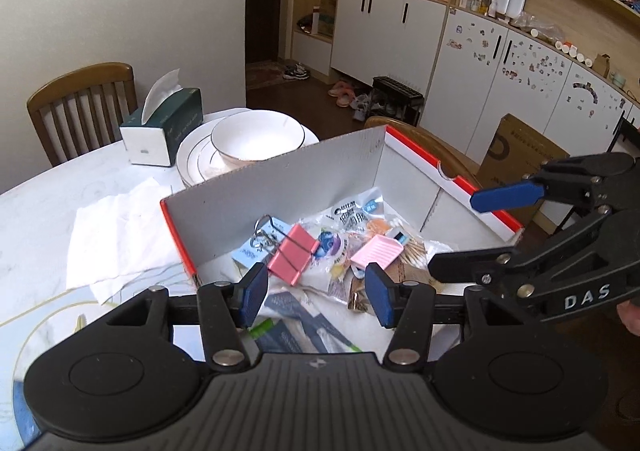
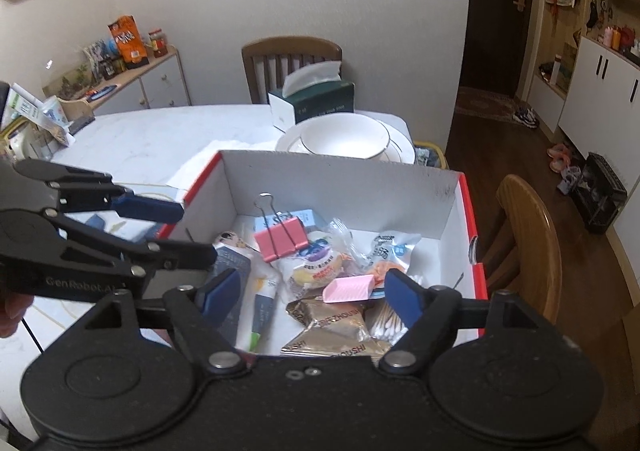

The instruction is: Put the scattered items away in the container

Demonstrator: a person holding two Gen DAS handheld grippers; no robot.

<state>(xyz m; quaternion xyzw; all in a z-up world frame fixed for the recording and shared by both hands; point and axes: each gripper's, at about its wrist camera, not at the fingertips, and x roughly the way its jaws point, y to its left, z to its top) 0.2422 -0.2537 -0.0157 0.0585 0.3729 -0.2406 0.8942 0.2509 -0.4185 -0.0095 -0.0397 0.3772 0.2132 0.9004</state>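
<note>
above the box [image 1: 280,179] with both grippers, pointing down into it. left gripper [image 1: 316,293] partly spread, blue pads [image 1: 256,291] apart, nothing between them. right gripper [image 2: 310,297] spread wide, nothing pinched, pads clear of the contents below.

inside the box, red-edged, white walls, on the white table [image 1: 36,211]: pink binder clip [image 1: 292,253] near the back-left wall, wire handles up against it; pink ridged tray [image 1: 377,251] just right of centre, tilted on top of snack packets [image 2: 316,263]; cotton swabs [image 2: 386,321] in a clear bag beside the right wall; brown packet [image 2: 332,331] at the near edge; dark flat packets [image 1: 296,315] and a tube [image 2: 262,303] along the near-left side. everything piled loosely, touching.

outside the box: crumpled white paper [image 1: 116,235] just left of it on the table; bowl [image 1: 256,137] on plates [image 1: 192,163] right behind the back wall; tissue box [image 1: 164,127] beside the bowl; wooden chair [image 1: 84,103] behind the table, another chair [image 2: 528,243] at the box's right side.
</note>
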